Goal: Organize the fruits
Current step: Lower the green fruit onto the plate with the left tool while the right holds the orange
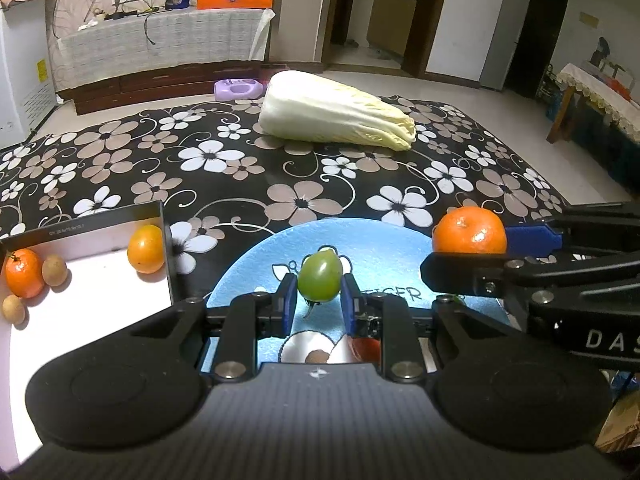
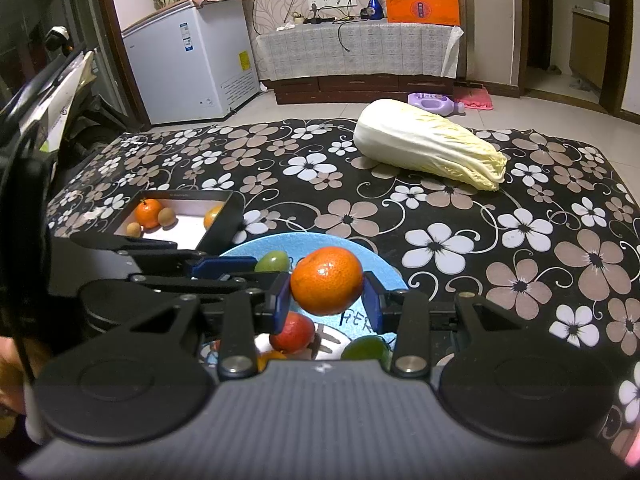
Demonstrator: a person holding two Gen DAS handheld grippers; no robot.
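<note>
Mid-task: box (image 1: 160,216) has 5 fruits; left tool (image 1: 319,300) grips green fruit (image 1: 320,276), right tool (image 2: 326,300) grips mandarin (image 2: 326,280); approx 3 left on blue plate (image 1: 380,240).

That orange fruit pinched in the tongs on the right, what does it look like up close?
The orange fruit is a small, round mandarin with glossy, finely dimpled peel that catches the light, and a small stem dimple on top. The right tongs grip it, one blue pad on each side. It hangs above the round blue mat, touching nothing else. A red fruit lies on the mat beneath it.
</note>
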